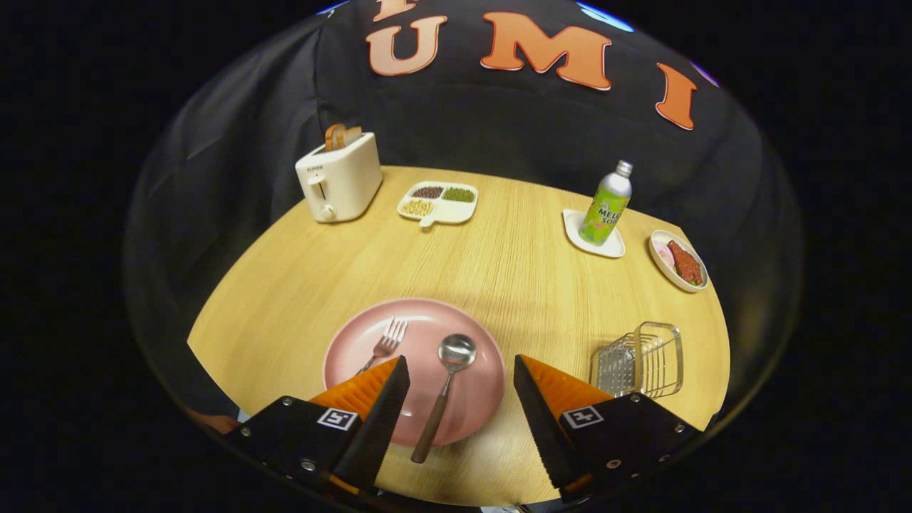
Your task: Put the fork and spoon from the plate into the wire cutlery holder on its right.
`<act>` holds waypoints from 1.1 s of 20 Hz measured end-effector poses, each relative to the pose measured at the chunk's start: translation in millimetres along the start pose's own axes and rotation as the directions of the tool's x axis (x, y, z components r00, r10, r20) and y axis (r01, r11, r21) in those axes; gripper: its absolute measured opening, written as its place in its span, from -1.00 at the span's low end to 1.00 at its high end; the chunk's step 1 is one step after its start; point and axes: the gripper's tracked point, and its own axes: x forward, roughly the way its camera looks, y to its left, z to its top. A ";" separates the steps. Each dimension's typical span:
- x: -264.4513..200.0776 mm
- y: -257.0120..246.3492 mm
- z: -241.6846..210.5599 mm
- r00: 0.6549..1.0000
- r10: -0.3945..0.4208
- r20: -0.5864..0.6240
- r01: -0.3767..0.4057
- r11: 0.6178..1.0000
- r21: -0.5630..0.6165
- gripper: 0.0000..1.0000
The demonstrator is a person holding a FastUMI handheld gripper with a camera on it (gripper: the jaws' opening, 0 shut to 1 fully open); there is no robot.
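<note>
A round wooden surface point(499, 235) seen from a camera riding on a hand-held gripper point(459, 388). Its two fingers are spread wide and hold nothing, hovering over the surface's near edge.

Just ahead of the fingers, near that edge, sits a pink plate point(427, 317). A spoon point(445, 388) lies on it in the gap between the fingers, bowl pointing away and dark handle reaching back over the plate's near rim. That line-up suggests the spoon is the first thing to be picked up. A fork point(385, 345) lies on the plate just beside the spoon, tines pointing away, its handle hidden behind the left finger.

Near the surface's right edge stands the wire cutlery holder point(638, 360), apart from the plate and just beyond the right finger. It looks empty, so neither utensil has been moved yet.

Along the far edge, well apart from the work: a cream toaster point(340, 178) with bread slices in its slots, a divided white tray point(438, 201) of grains or beans, a green bottle point(605, 206) upright on a small white dish point(597, 242), and a bowl point(677, 260) of food at the far right
</note>
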 end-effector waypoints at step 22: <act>33.2 9.5 -60.7 0.966 0.003 -0.260 0.021 0.996 0.088 -0.86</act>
